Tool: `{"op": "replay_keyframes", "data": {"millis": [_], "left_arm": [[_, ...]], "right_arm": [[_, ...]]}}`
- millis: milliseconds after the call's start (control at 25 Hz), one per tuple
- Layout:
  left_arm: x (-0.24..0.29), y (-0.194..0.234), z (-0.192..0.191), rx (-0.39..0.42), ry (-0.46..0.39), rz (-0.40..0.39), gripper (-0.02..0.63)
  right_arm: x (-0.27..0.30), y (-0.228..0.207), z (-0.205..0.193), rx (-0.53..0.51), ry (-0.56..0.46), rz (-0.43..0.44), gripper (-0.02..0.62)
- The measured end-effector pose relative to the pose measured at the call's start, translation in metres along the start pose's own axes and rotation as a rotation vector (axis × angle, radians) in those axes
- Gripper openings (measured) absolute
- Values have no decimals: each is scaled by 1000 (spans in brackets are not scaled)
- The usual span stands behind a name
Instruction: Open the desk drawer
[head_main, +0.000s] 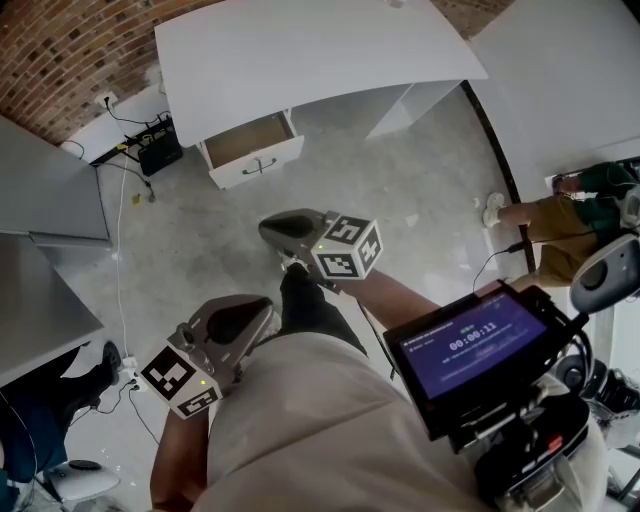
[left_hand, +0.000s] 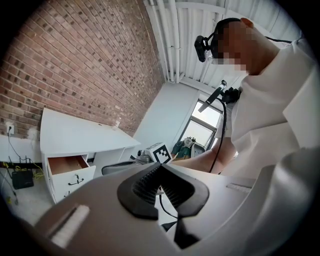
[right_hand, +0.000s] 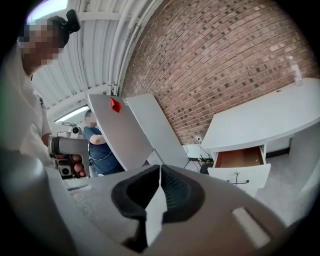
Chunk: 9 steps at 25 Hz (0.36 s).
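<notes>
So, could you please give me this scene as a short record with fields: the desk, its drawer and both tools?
desk: white, beside the brick wall
drawer: pulled out, brown inside visible
drawer handle: dark, nothing touching it
left tool: shut, empty, away from the desk
right tool: shut, empty, away from the desk

Bright, even daylight throughout; the window (left_hand: 207, 125) glares white. Both gripper views bulge fisheye-style, with black corners. Shadows on the floor (head_main: 400, 190) are soft.
</notes>
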<state>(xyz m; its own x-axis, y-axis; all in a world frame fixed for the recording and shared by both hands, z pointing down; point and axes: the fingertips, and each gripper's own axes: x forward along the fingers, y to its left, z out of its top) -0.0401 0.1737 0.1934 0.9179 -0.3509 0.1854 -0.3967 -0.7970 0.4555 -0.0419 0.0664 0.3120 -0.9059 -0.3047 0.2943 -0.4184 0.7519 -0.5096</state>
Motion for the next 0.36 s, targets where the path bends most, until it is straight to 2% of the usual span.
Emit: {"op": "replay_keyframes", "data": {"millis": [360], "left_arm": [[1, 4, -1, -9, -3, 1, 3]], "right_arm": [[-1, 1, 1, -33, 3, -6, 12]]}}
